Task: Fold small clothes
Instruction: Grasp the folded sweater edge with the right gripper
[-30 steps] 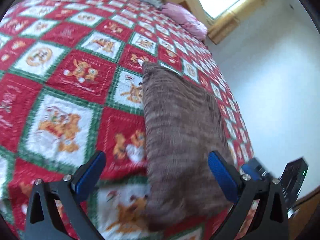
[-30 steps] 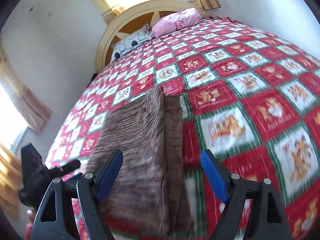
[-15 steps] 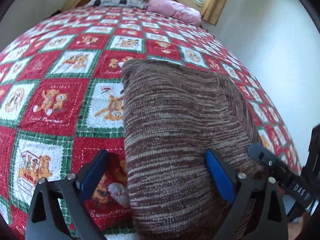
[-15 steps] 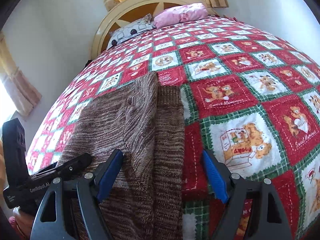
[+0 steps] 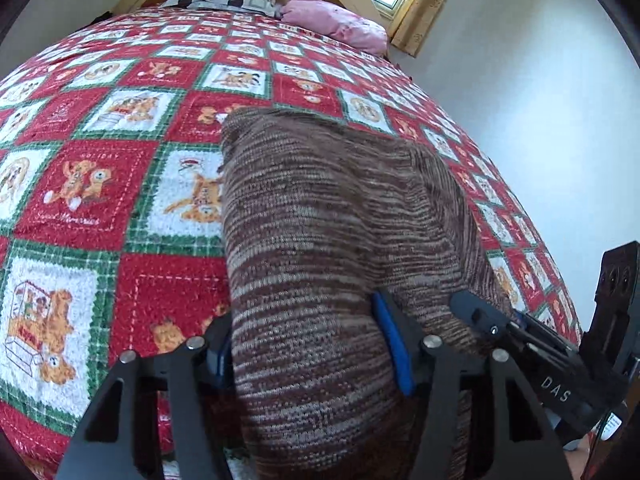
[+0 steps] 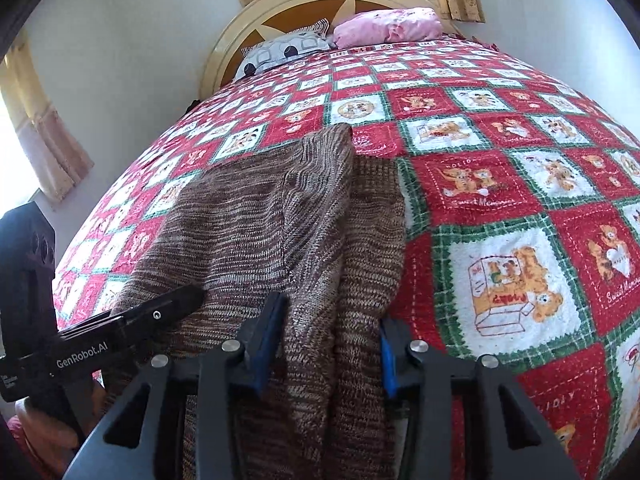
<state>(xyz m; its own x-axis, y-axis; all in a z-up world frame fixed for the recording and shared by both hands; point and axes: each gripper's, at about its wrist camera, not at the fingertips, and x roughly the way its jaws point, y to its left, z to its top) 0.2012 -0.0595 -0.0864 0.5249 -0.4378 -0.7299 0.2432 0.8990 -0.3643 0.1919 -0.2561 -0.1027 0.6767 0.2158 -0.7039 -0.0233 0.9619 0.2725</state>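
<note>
Our left gripper [image 5: 306, 344] and right gripper [image 6: 326, 344] each clamp near edge of brown striped knit sweater [image 5: 332, 216] on red-green patchwork quilt [image 5: 120, 184].

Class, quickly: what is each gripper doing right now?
Left gripper: shut on the brown knit garment.
Right gripper: shut on the same garment.

I count one brown knitted garment [image 5: 320, 220] on one quilt [image 5: 100, 200]; two pillows, one grey patterned [image 6: 288, 50], one pink [image 6: 388, 26]; two grippers, left [image 5: 308, 344] and right [image 6: 326, 336].
</note>
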